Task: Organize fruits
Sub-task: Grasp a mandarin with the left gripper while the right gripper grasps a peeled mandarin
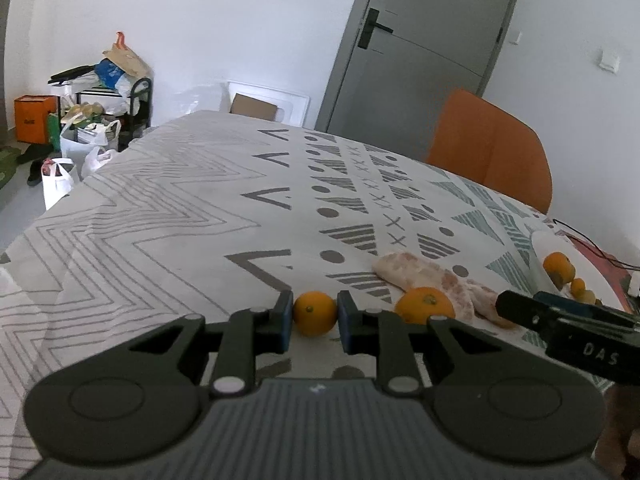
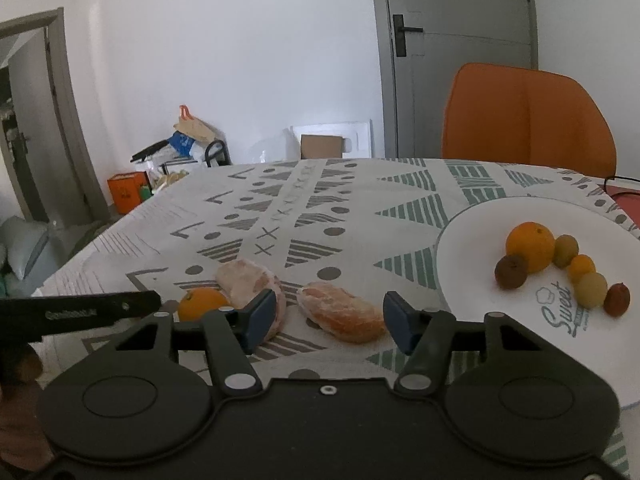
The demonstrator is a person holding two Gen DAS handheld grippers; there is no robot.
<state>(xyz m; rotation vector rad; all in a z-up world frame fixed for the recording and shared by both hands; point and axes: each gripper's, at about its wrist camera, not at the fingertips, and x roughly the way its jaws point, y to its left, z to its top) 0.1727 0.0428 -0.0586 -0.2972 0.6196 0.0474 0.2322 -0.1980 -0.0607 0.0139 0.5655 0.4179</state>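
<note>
Left wrist view: the left claw (image 1: 314, 322) is clamped on a small orange (image 1: 315, 312), a blue pad pressed to each side at the fruit's widest part; the fruit looks to rest on the desk (image 1: 160, 216).
Reason for grip: taking it across the middle suits a round, smooth fruit that would otherwise roll or squirt out.
Second orange: a larger orange (image 1: 425, 305) lies just beside the held one, on the plate's side, untouched.
Right wrist view: the right claw (image 2: 330, 320) stands part open around a peeled citrus piece (image 2: 342, 312); the pads are not seen pressing on it, so it is not held.
Reason for stance: the jaws bracket the long piece, judged ready to close on soft flesh that will bruise under a hard squeeze.
Other piece: a second peeled piece (image 2: 248, 282) lies farther from the plate, partly behind one finger.
Plate: a white plate (image 2: 472, 248) sits on the desk beyond the peeled pieces, already carrying an orange (image 2: 530, 246) and several small fruits (image 2: 591, 290) grouped together.
Judgement on progress: the plate appears to be the collecting place; four fruits near the claws remain off it.
Risk: the two claws work close together and could knock each other.
</note>
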